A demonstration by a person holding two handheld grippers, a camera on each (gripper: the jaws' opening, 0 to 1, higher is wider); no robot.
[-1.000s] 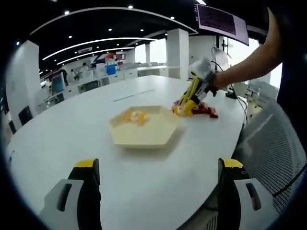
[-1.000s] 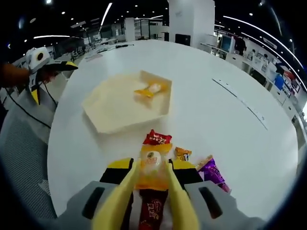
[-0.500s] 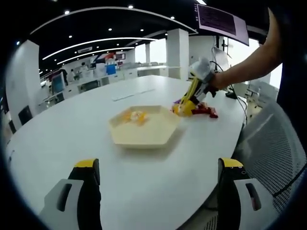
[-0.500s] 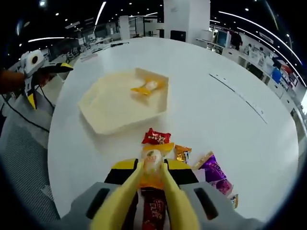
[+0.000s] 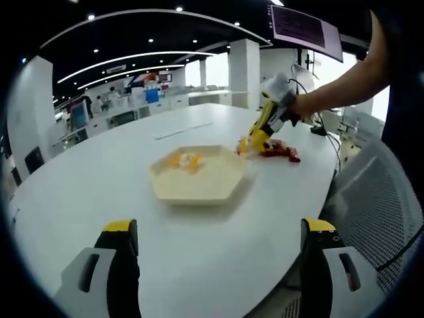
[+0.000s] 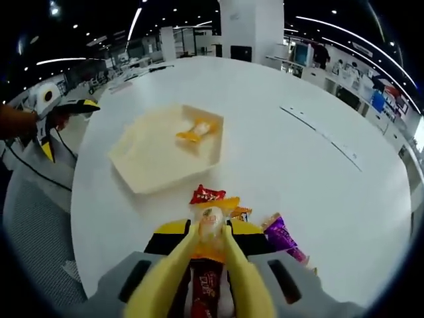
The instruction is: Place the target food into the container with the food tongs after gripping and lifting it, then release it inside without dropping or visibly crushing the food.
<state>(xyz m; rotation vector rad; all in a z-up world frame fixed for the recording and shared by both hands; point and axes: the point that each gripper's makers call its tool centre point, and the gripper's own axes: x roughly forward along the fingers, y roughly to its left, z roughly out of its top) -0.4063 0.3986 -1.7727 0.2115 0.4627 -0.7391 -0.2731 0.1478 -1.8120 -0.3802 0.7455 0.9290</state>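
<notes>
A cream hexagonal tray (image 5: 199, 189) sits mid-table with an orange-and-white wrapped sweet (image 5: 187, 160) inside. My right gripper (image 6: 212, 233) is shut on yellow food tongs (image 6: 233, 278). The tong tips pinch an orange-and-white wrapped snack (image 6: 211, 222), held above the table short of the tray (image 6: 132, 169). In the left gripper view, the right gripper (image 5: 270, 119) hangs tilted over the snack pile, with the snack (image 5: 246, 144) at the tong tips beside the tray's right edge. My left gripper (image 5: 218, 228) stands open, low over the table's near side.
Loose packets lie under the tongs: a red one (image 6: 207, 196), an orange one (image 6: 240, 213), a purple one (image 6: 283, 237). A person's arm (image 5: 344, 83) reaches in from the right. The left gripper (image 6: 59, 109) shows at the table's left edge. Mesh chairs stand beside the table.
The right gripper has risen with the tongs, lifting the wrapped snack off the pile; the packets now lie farther below. The left gripper has not moved.
</notes>
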